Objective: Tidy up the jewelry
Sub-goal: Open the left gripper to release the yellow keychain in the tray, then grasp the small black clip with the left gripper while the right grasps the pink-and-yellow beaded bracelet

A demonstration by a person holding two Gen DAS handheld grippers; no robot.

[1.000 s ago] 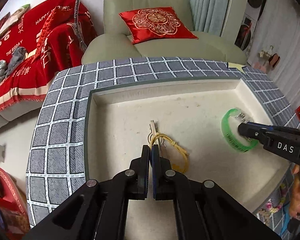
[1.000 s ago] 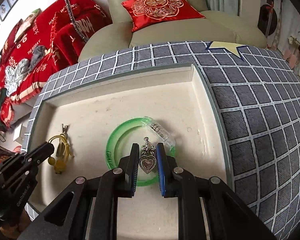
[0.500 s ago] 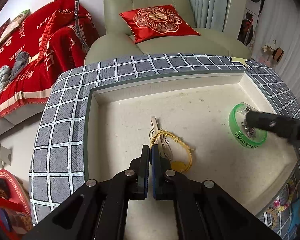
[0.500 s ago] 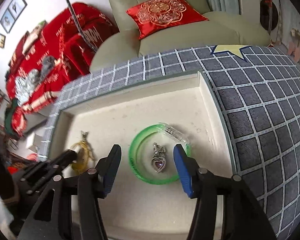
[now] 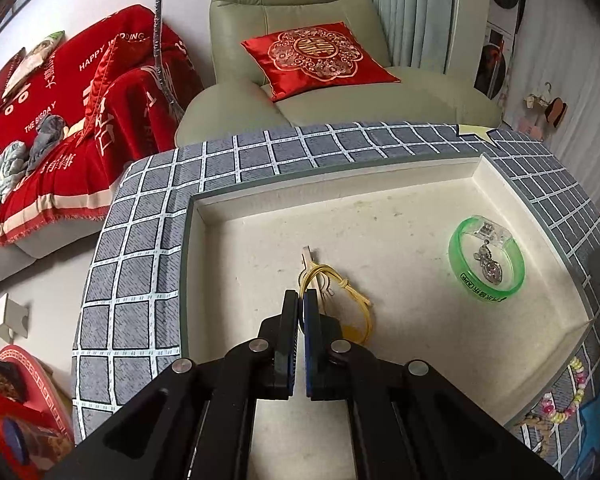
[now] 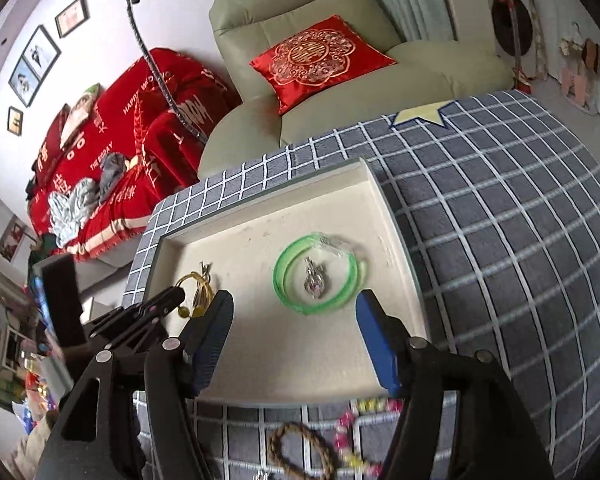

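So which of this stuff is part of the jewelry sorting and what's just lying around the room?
Part of the job:
- white tray
- green bangle
- heart pendant, inside the bangle
- yellow cord bracelet
- brown bead bracelet
- pastel bead bracelet

Just lying about:
- red cushion
- green armchair
- red blanket

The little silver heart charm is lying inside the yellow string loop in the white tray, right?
Not quite. The little silver heart charm lies inside the green plastic bangle, not the yellow string loop. Both wrist views show it: the charm sits in the bangle on the cream floor of the white tray, and the yellow loop is off to one side.
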